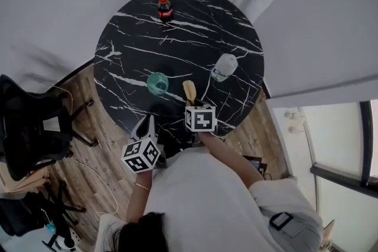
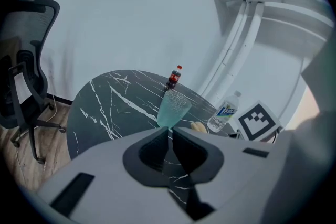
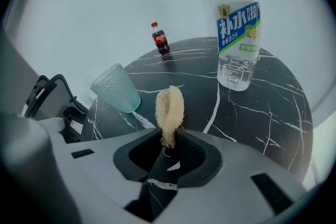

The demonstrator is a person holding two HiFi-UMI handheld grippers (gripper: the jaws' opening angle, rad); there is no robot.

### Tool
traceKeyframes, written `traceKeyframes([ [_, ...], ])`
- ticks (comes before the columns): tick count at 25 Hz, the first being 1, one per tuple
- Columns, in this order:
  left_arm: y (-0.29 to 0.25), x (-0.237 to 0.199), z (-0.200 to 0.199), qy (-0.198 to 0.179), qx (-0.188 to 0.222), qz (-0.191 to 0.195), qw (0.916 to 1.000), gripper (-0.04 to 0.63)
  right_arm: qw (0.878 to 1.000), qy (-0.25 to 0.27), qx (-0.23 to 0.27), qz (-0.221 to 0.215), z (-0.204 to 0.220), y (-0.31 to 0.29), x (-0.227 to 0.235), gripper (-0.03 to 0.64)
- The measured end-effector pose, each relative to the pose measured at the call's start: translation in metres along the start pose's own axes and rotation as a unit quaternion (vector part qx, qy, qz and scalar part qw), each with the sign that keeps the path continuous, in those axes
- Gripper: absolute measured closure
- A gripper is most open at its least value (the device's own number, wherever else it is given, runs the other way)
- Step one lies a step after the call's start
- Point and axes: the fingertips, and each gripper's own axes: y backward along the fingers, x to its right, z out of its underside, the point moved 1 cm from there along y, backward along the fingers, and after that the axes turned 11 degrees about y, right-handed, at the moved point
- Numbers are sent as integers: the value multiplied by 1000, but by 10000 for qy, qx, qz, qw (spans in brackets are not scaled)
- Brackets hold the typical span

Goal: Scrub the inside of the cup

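Note:
A pale green pebbled cup [image 1: 157, 83] stands upright on the black marble table [image 1: 136, 38]. In the left gripper view the cup [image 2: 173, 108] is just beyond the jaw tips. My left gripper [image 1: 146, 124] hangs at the table's near edge; in its own view the left gripper [image 2: 169, 131] is shut with nothing in it. My right gripper [image 1: 194, 104] is shut on a tan loofah scrubber [image 1: 189, 90]. The scrubber [image 3: 169, 108] sticks out past the right gripper [image 3: 168, 136], with the cup [image 3: 116, 89] to its left, apart from it.
A clear water bottle [image 1: 224, 66] stands right of the cup, and a small cola bottle [image 1: 165, 9] at the table's far edge. A black office chair [image 1: 29, 127] sits on the wood floor to the left. White curtains hang behind the table.

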Motion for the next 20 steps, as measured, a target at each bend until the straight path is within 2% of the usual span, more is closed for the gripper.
traceKeyframes([
  [11,-14,3,1,-150,-218,154,9995,577,9978,564,341,1,-11,10,-6,535],
  [14,-22,5,5,-145,-395,349,9985,449,9961,768,438,-12,-15,15,-9,534],
  [17,-34,5,5,-353,-468,362,9976,422,9962,732,468,-58,-13,20,-9,534],
  [20,-51,5,3,-597,-497,362,9963,317,9973,548,488,-57,-11,24,-3,534],
])
